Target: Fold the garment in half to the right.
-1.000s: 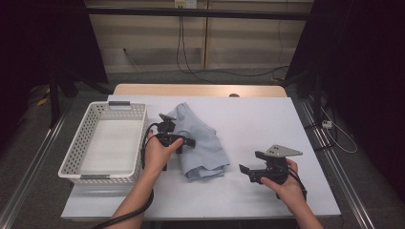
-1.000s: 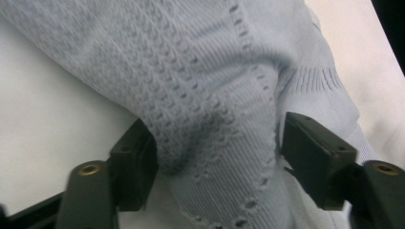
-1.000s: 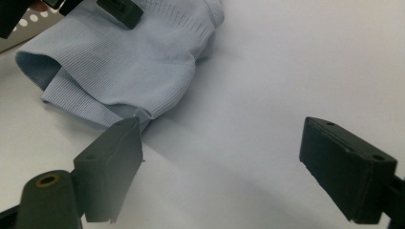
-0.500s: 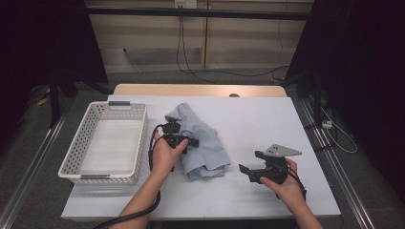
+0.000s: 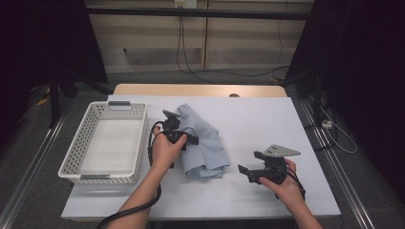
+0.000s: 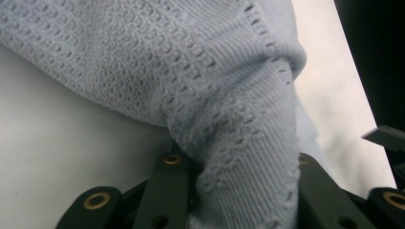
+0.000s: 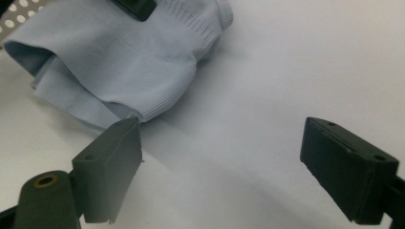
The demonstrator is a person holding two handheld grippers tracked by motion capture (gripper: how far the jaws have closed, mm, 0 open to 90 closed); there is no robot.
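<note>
Knit garment (image 5: pixel 203 140), pale blue, lies crumpled near the middle of the white table (image 5: pixel 267 119), just right of the basket (image 5: pixel 102 145).

Left gripper (image 5: pixel 184 133): positioned at the garment's left edge, held in the person's left hand (image 5: pixel 165 150). Its jaws have just been closing, and a fold of the knit fabric (image 6: pixel 239 143) stands between them. In the left gripper view this fold rises from between the two black jaws and bunches into a ridge above them. The pads appear to pinch the cloth, though the contact itself is hidden by the fabric.

Right gripper (image 5: pixel 246 172): held in the person's right hand (image 5: pixel 282 179), low over the table to the right of the garment and apart from it. Its jaws are spread wide with nothing between them. In the right gripper view the bare table surface shows between the two jaws, and the garment's ribbed hem (image 7: pixel 167 102) lies just beyond the left-hand jaw tip. A grey three-cornered plate (image 5: pixel 282 151) sits on top of this gripper.

Basket: white, perforated walls, at the table's left side, nothing visible inside. A black cable (image 5: pixel 138 210) trails from the left gripper along the forearm to the table's near edge.
</note>
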